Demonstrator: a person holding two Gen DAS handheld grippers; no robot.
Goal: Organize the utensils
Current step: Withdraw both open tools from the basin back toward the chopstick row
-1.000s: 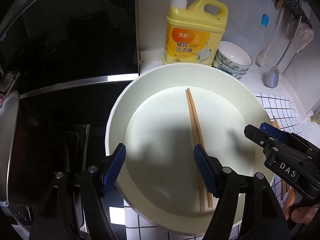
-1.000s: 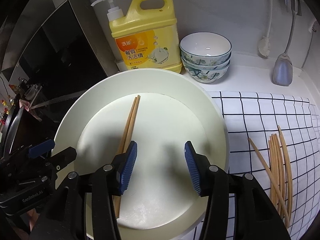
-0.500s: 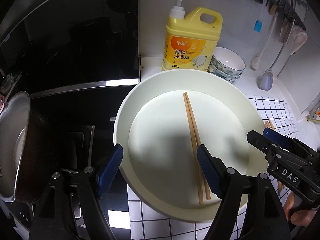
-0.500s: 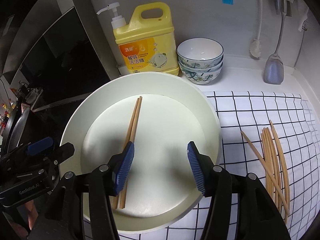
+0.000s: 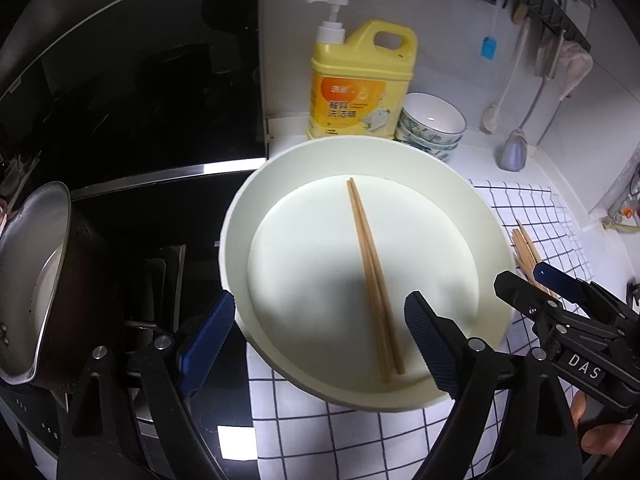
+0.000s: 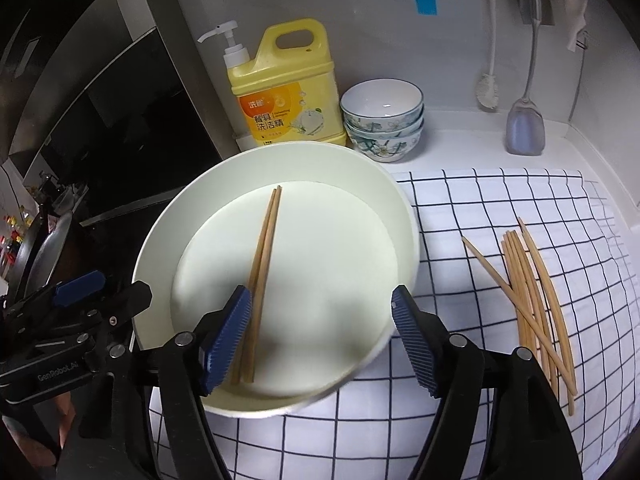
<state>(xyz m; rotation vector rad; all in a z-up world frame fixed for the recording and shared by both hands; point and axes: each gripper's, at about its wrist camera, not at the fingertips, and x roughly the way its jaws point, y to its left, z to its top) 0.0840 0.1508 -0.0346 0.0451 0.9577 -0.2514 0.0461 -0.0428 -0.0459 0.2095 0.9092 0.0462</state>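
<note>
The left gripper's (image 5: 316, 332) two blue-padded fingers (image 5: 206, 340) stand spread wide, having just been opening, with nothing pinched: one pad hangs outside the white basin's (image 5: 472, 208) left rim, the other over its floor. The right gripper's (image 6: 320, 332) two fingers (image 6: 226, 336) are likewise spread and have just been opening, both pads apart from anything, hovering above the near part of the basin.

One pair of wooden chopsticks (image 6: 260, 280), two sticks side by side and touching, lies flat on the basin floor, running from near its far side to its near rim. In the left wrist view the pair passes between the left fingers, closer to the right pad but not touching it. In the right wrist view its near ends lie just beside the left pad, between the two pads; contact is not visible.

One loose bundle of chopsticks (image 6: 532, 304), about seven sticks though they overlap too much for a sure count, lies on the checked cloth (image 6: 480, 208) towards the counter's right edge, well apart from the basin.

At the counter's back edge stand one yellow pump bottle of dish detergent (image 6: 288, 96) and one stack of three patterned bowls (image 6: 382, 120), just beside each other. One metal pot (image 5: 32, 280) sits left of the basin on the dark stove.
</note>
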